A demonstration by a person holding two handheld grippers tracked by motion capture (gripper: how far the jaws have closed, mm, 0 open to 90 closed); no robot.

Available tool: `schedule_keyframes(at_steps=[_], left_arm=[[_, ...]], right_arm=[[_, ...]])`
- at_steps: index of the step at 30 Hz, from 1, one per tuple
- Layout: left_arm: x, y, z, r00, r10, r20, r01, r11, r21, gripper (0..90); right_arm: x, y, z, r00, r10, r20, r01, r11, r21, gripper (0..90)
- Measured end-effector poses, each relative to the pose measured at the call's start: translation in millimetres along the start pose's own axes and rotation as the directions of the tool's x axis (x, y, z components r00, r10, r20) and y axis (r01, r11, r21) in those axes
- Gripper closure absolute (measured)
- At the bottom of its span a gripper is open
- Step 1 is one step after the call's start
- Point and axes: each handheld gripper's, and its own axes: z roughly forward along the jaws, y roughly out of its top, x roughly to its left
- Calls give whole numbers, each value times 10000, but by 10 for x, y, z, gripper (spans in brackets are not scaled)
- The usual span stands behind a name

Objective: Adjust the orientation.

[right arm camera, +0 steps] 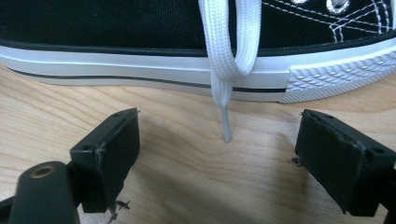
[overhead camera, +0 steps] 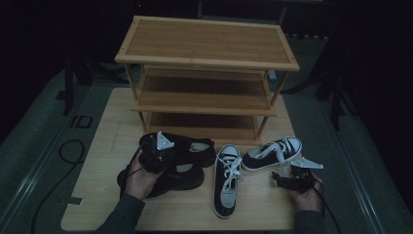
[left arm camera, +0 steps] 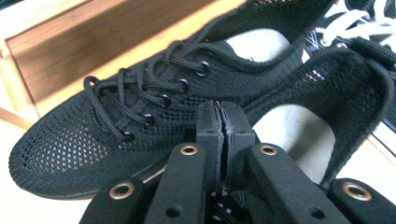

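Left gripper (overhead camera: 155,155), centre-left of the high view, has its jaws clamped together on the collar of the near black mesh shoe (left arm camera: 140,116), likely to lift it onto the shoe rack (overhead camera: 207,58) above, while right gripper (overhead camera: 287,181), lower right, idles jaws apart beside the black-and-white sneaker (right arm camera: 140,28).

a pale wooden worktop (overhead camera: 102,146) is lying in front of me, its grain running lengthwise. a three-tier wooden shoe rack (overhead camera: 207,73) is standing on its far half, all three shelves bare. in front of the rack, at my left, two black mesh shoes (overhead camera: 180,151) are resting side by side on the worktop, touching each other. at the middle, one black-and-white sneaker (overhead camera: 226,180) is pointing its toe towards me, and a second black-and-white sneaker (overhead camera: 272,153) is lying slantwise just beside it, its white lace tip (right arm camera: 226,130) touching the wood.
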Motion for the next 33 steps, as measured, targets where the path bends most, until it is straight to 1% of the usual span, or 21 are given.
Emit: schedule_keyframes(at_steps=[4,7,10,11,12,13,14,16,20,22,24,27,30,33], left_arm=[[24,-11,9,9998,-172,47,173,9996,-201,877],[21,-8,19,9998,-198,-42,197,9994,-288,878],[24,-2,25,9996,-266,95,268,9992,-285,873],[25,-5,13,9995,-257,171,263,9990,-372,863],[29,-3,-11,9989,-358,317,377,9973,-623,846],[29,8,-41,9983,-440,386,469,9960,-761,815],[27,18,-72,9981,-469,392,501,9950,-867,781],[29,25,-125,9965,-577,598,637,9927,-1024,741],[16,21,-192,9952,-652,733,729,9914,-1083,712],[11,8,-236,9950,-674,742,754,9911,-1101,697],[22,-14,-297,9953,-702,664,774,9905,-1139,689],[63,-63,-398,9944,-835,650,907,9891,-1163,694],[111,-132,-489,9946,-878,556,934,9896,-1092,757],[161,-221,-549,9947,-925,455,965,9907,-955,844]], right_arm=[[0,0,0,10000,0,1,0,10000,0,137],[0,0,0,10000,-1,3,1,10000,0,137],[0,0,0,10000,-1,3,1,10000,0,137],[0,0,0,10000,1,3,-1,10000,0,137],[0,0,0,10000,2,3,-2,10000,0,137],[0,0,0,10000,-1,2,1,10000,-1,137],[0,0,0,10000,-2,3,2,10000,-1,137],[0,0,0,10000,-1,3,1,10000,-1,137],[0,0,0,10000,1,2,-1,10000,-1,137],[0,0,0,10000,-2,2,2,10000,0,137],[0,0,0,10000,-3,2,3,10000,-2,137],[0,0,0,10000,7,2,-7,10000,3,137],[-1,0,0,10000,1,1,-1,10000,-1,137],[0,-1,0,10000,5,2,-5,10000,-2,137]])
